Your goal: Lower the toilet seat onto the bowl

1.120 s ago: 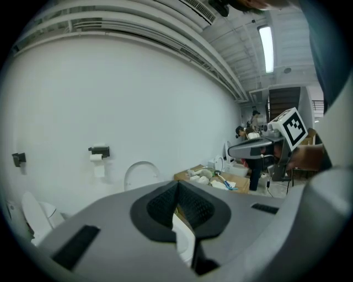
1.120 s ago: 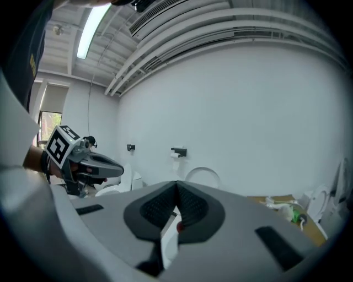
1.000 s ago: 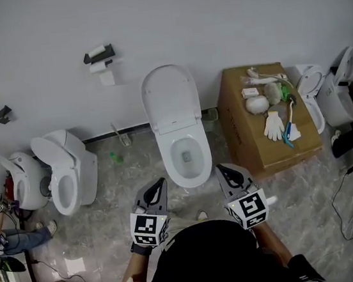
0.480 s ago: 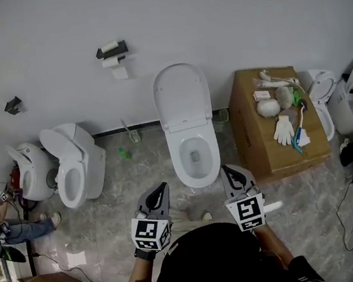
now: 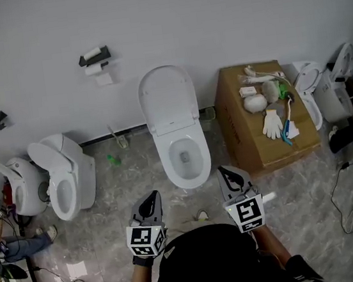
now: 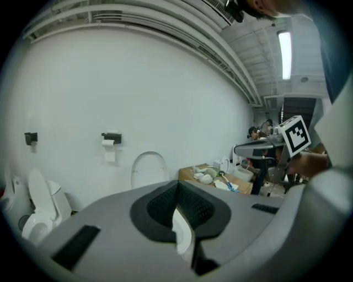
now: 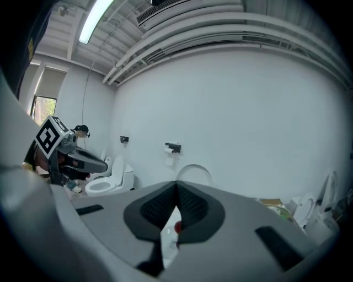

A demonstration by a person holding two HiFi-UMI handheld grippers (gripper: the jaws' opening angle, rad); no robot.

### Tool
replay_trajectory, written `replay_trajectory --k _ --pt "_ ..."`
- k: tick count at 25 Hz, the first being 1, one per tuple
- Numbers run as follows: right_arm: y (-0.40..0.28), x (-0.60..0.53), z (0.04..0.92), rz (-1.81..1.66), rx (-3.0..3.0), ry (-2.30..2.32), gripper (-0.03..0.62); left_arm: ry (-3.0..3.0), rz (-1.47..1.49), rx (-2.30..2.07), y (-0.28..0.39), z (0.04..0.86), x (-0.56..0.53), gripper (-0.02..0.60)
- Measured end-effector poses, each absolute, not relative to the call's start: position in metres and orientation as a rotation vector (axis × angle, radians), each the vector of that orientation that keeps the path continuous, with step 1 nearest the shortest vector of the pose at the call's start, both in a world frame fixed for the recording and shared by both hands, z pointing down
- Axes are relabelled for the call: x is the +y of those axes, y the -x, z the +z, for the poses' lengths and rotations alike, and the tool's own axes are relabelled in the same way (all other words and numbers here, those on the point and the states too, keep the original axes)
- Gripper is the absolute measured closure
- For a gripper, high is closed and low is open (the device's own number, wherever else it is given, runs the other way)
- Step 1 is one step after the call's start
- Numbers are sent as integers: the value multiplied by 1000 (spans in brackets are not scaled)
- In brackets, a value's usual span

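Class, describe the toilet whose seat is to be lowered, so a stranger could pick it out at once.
Along the white wall, look between the toilet-paper holder and the cardboard box. The toilet there stands square to the wall with its lid upright, unlike the angled toilet further left.

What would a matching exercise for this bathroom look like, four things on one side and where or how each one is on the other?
Things:
1. toilet seat
2. white glove
3. toilet roll holder
4. small green object

Places or states:
A. on the floor, left of the middle toilet
B. raised upright against the wall
C. lying on top of the cardboard box
D. mounted on the wall

Pairs: 1-B, 2-C, 3-D, 4-A.
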State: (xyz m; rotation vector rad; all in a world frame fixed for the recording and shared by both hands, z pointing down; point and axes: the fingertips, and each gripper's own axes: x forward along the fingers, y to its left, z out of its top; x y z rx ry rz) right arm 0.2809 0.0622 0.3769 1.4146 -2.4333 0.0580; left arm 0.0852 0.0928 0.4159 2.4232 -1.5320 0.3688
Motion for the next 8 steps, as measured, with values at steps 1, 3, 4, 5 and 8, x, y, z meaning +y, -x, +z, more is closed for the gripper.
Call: replay_trajectory --k 1,3,4,5,8 --pt "-281 63 377 66 -2428 -1423 602 -2438 369 -1515 -88 414 92 570" --pt "-278 63 376 75 -2420 -1440 602 -2456 374 -1480 -89 413 90 570" --pt "-276 60 373 69 -2418 -1444 602 -2463 374 -1472 -87 412 87 569" --pt "-273 53 369 54 -2420 -1445 602 -2471 370 -1474 -83 410 80 570" --pt "-264 14 348 -12 -2431 -1434 602 -2512 319 -1528 -65 392 42 569"
